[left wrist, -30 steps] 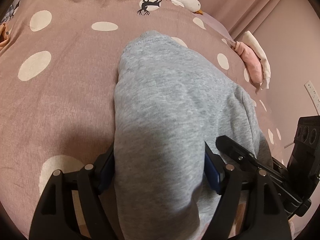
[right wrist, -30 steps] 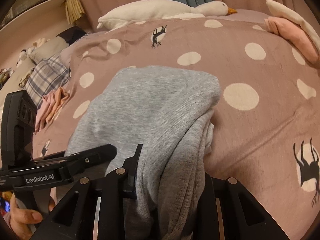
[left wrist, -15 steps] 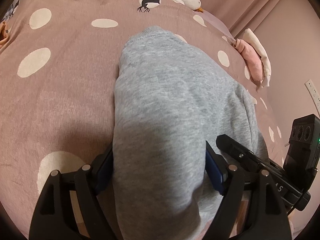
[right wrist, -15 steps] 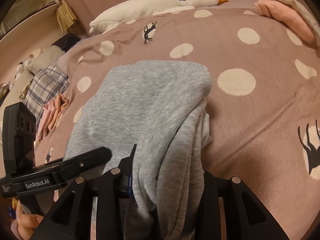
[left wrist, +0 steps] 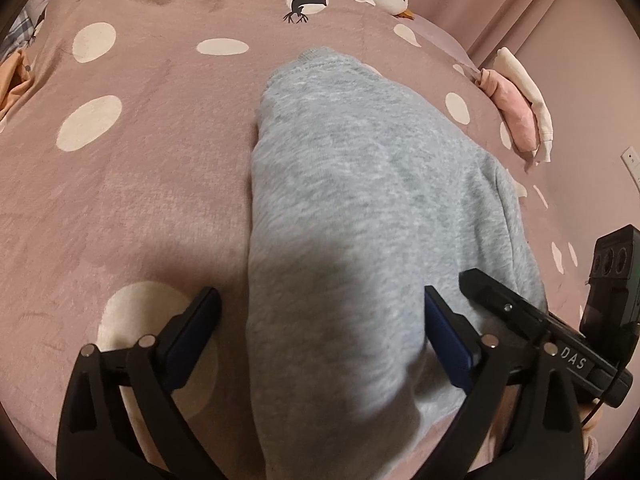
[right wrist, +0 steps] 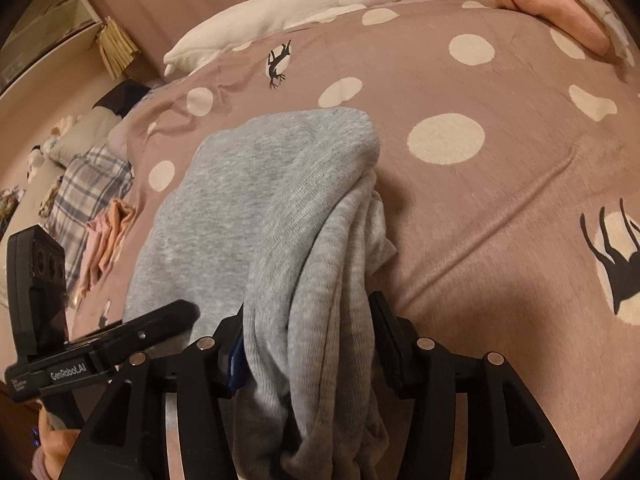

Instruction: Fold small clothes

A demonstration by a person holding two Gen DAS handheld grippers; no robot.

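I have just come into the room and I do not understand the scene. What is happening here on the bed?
A person is folding a soft grey fleece garment on a pink polka-dot blanket. The left claw is open, its fingers on either side of the cloth. The right claw is shut on the garment's bunched edge. The garment lies partly folded.

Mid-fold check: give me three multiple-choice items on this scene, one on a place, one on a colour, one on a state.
1. Where does the white goose plush toy lie?
A) on the floor
B) along the far edge of the pink dotted blanket
C) on a chair
2. What colour are the blanket's round dots?
A) cream
B) blue
C) green
3. The right tongs are:
A) open and empty
B) shut on the grey fleece garment
C) out of view

Answers: B, it stretches behind the blanket; A, the dots look cream; B, bunched grey fabric sits pinched between both fingers.
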